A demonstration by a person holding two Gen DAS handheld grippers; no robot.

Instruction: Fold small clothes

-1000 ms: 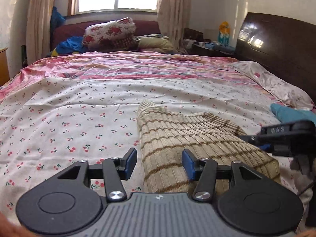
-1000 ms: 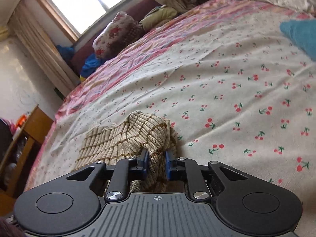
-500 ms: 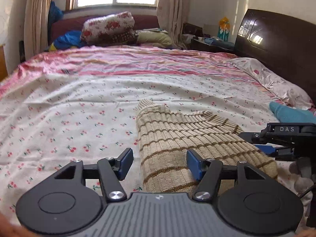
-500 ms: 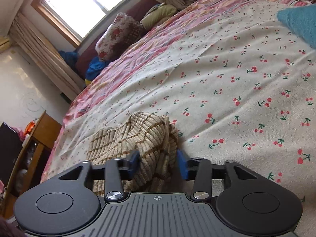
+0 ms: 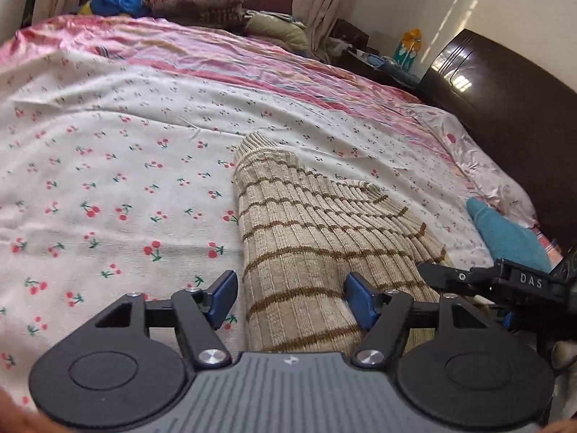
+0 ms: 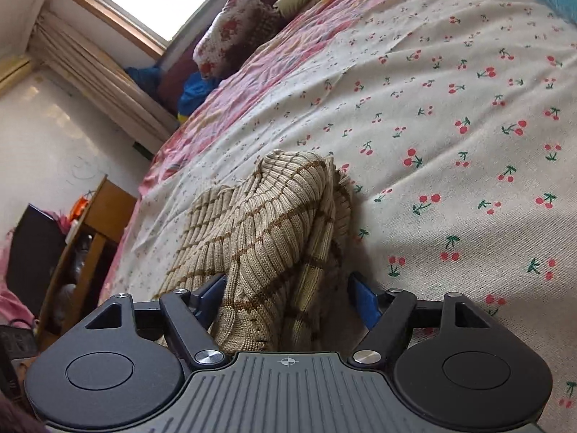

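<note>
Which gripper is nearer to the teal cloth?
Right. The right gripper sits just below the teal cloth; the left gripper straddles the striped sweater, further away.

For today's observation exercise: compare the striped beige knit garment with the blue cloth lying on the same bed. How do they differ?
The knit garment is beige with thin brown stripes and ribbed; the blue cloth is plain teal. The knit garment lies between the open jaws of the left gripper and the right gripper; the blue cloth lies apart, nearer the dark headboard, untouched. Both rest on the cherry-print sheet.
</note>
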